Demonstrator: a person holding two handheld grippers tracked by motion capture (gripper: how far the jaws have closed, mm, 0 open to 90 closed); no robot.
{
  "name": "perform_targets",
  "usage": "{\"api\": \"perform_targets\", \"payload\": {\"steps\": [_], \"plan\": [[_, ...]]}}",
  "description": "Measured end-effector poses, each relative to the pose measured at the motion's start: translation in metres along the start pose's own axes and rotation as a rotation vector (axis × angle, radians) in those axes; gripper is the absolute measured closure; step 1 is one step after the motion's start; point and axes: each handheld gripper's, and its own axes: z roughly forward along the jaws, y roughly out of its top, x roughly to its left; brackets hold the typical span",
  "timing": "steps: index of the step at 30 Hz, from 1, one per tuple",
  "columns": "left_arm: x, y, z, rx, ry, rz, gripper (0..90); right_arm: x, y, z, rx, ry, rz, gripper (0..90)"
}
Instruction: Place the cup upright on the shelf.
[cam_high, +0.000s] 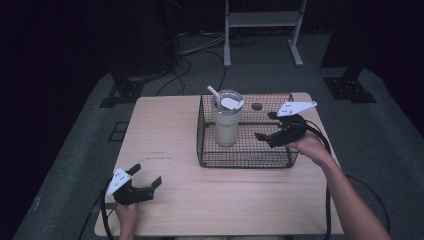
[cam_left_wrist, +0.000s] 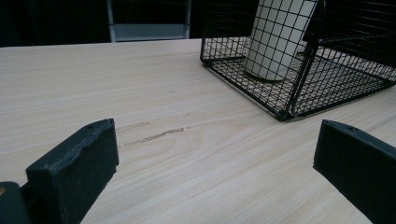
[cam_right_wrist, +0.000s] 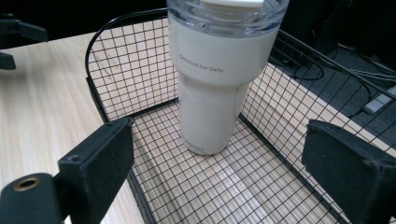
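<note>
Standing upright inside the black wire-mesh basket (cam_high: 280, 159), toward its 9 o'clock end, is a cream-white tall tumbler with a clear lid and pale straw (cam_high: 227, 120); its base rests on the mesh floor, apart from the walls. In the right gripper view the tumbler (cam_right_wrist: 212, 88) sits dead ahead, small grey lettering on its shoulder. The basket occupies the 12-to-1 o'clock part of the light wooden desk (cam_high: 165, 135).

Right gripper (cam_high: 270, 129): inside the basket's 3 o'clock half, above the mesh floor, pointed at the tumbler, fingers (cam_right_wrist: 98, 163) spread wide, nothing between them. Not touching the cup yet.

Left gripper (cam_high: 146, 176): low at 7 o'clock of the desk, well apart from the basket, fingers (cam_left_wrist: 77, 165) wide and empty, aimed toward the basket's near corner (cam_left_wrist: 286, 109).

Judgement: step in hand looks like the approach for a grasp on the tumbler. To do it well, go in level, straddle the narrower lower body below the shoulder, centre it between the fingers before closing, and keep clear of the basket rim and straw. The lift should go straight up; a tall cup could tip if caught off-centre.
</note>
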Motion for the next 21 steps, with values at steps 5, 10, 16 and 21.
{"api": "perform_targets", "payload": {"steps": [5, 10, 16, 21], "plan": [[0.0, 0.0, 0.0, 0.001, -0.001, 0.001, 0.0, 0.002, -0.006, -0.005, 0.001, 0.008, 0.005, 8.6], [0.0, 0.0, 0.0, 0.0, -0.001, -0.002, 0.0, 0.004, -0.013, -0.011, -0.005, 0.016, 0.01, 8.6], [-0.001, 0.0, 0.0, 0.003, 0.002, 0.001, 0.0, 0.009, -0.021, -0.017, -0.011, 0.025, 0.01, 8.6], [-0.001, 0.0, 0.0, 0.004, 0.003, 0.003, 0.0, 0.016, -0.029, -0.021, -0.012, 0.036, 0.001, 8.6]]}}
